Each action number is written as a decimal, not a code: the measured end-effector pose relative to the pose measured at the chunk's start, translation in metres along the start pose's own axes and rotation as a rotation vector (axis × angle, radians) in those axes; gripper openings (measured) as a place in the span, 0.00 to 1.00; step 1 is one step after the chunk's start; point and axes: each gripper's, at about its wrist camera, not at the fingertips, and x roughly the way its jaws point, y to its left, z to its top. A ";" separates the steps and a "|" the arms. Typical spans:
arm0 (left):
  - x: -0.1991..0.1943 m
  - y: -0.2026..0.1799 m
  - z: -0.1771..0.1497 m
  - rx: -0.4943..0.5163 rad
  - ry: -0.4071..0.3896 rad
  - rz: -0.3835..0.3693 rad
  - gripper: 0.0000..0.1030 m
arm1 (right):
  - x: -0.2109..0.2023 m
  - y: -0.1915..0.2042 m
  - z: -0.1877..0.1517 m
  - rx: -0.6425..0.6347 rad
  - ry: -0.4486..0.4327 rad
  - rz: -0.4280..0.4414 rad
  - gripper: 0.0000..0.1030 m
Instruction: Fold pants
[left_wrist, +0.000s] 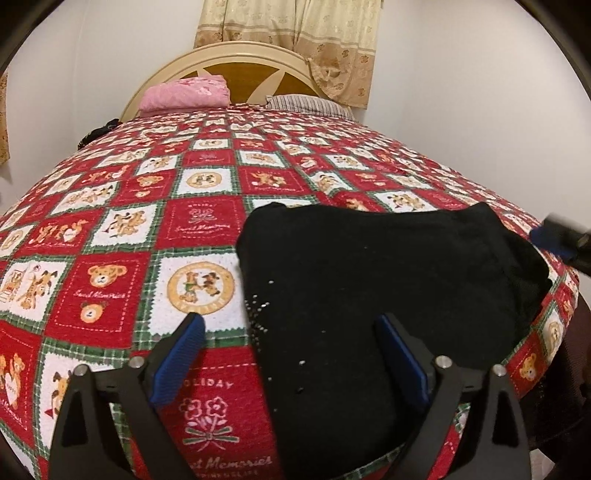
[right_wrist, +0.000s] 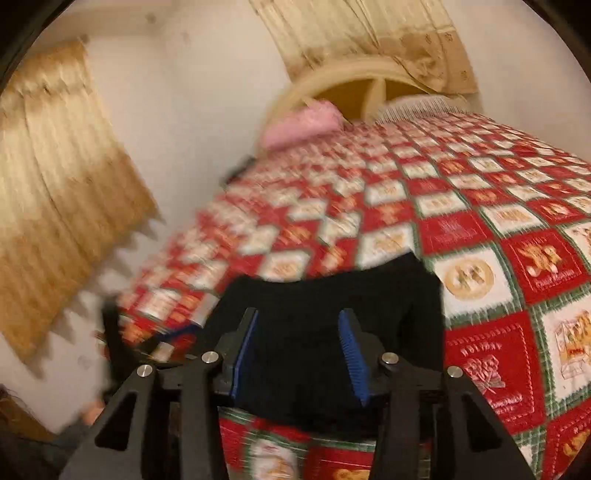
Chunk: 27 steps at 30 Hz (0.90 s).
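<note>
The black pants lie folded into a flat bundle on the red checked bedspread, near the bed's front right corner. My left gripper is open just above the bundle's left edge, one finger over the bedspread and the other over the cloth, gripping nothing. In the blurred right wrist view the pants show beyond my right gripper. It is open, with its pads clear of the cloth. From the left wrist view, the right gripper shows at the bundle's far right edge.
A pink pillow and a striped pillow rest against the cream headboard at the far end. The bed drops off close to the right of the pants. Curtains hang on the walls.
</note>
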 end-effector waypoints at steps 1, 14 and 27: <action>0.000 0.000 0.000 -0.002 0.002 -0.001 0.97 | 0.004 -0.013 -0.003 0.048 0.022 -0.022 0.45; -0.004 0.011 0.007 -0.039 -0.001 0.036 0.98 | 0.004 -0.038 0.033 0.099 -0.050 0.154 0.45; 0.005 0.014 0.007 -0.035 0.033 0.041 0.99 | 0.011 -0.052 0.023 0.109 0.008 0.074 0.45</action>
